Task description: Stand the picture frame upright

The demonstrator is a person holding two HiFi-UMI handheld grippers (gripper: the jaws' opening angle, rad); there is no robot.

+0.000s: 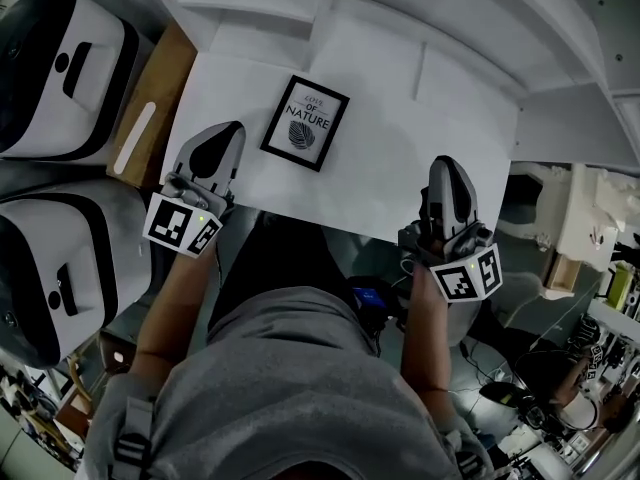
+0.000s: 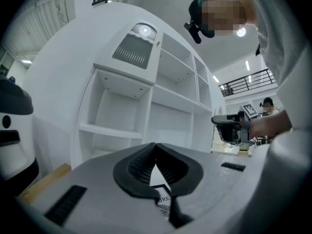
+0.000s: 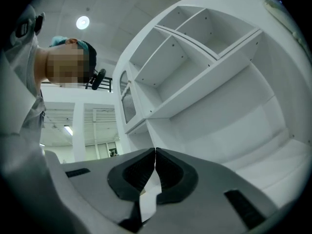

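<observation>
- White surface (image 1: 400,168) backed by a white shelving unit (image 1: 430,18); a person stands at its near edge with a gripper in each hand.
- Picture frame (image 1: 305,122) lies flat on its back on the surface, print side up, toward the left half and well short of the shelving.
- Its long axis runs away from the person, the far end tipped slightly right, so one long edge faces the left gripper (image 1: 230,133).
- The left gripper is level, with its tip just beside the frame's left long edge. The frame sits ahead and a little right of the tip, not touching it as far as the head view shows.
- In the left gripper view its fingers (image 2: 139,165) are pressed together with nothing between them. A corner of the frame (image 2: 163,203) shows low through the gap beneath them.
- Right gripper (image 1: 447,165) is well apart from the frame, off to its right and closer to the surface's near edge. In the right gripper view its fingers (image 3: 173,172) meet at the tips, empty, facing bare shelving.
- Judgement: the left hand is clearly nearer. Any lift turns on getting fingers onto an edge of the frame, so they must part first, while the right has a long reach across.
- Task not yet begun; the frame is flat.
</observation>
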